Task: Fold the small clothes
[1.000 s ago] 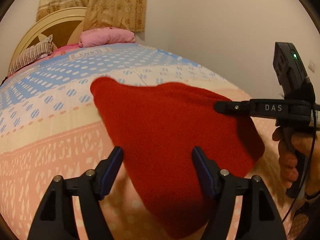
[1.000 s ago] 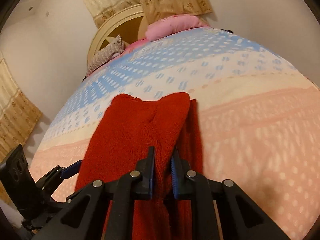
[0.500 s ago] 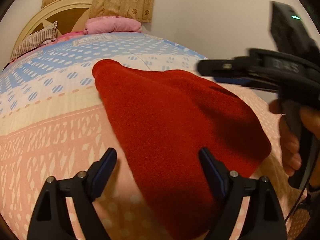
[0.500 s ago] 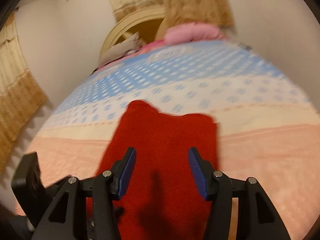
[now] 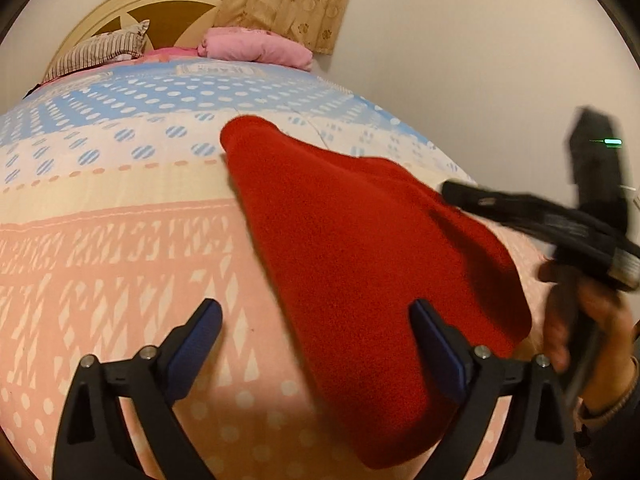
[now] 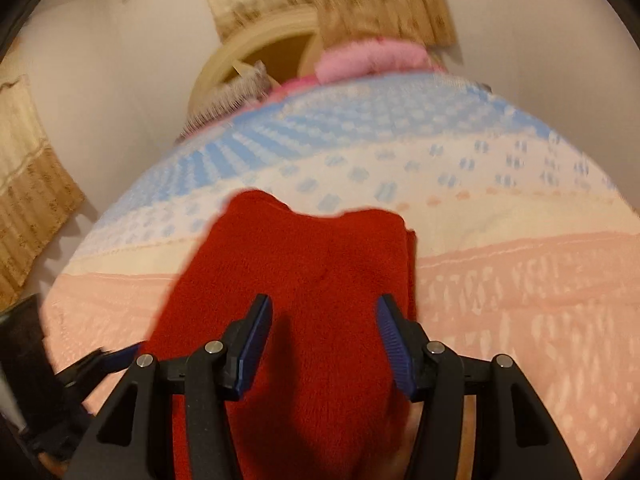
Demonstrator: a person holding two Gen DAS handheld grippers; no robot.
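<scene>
Jaws of both grippers just opened, right gripper (image 6: 324, 330) released red garment (image 6: 304, 280), left gripper (image 5: 316, 338) wider.

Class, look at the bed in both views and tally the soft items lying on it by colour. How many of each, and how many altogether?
Red: 1, the red garment lying on the bedspread.
Pink: 1, the pink pillow at the headboard.
Striped brown and white: 1, the striped pillow beside it.
Total: 3
</scene>
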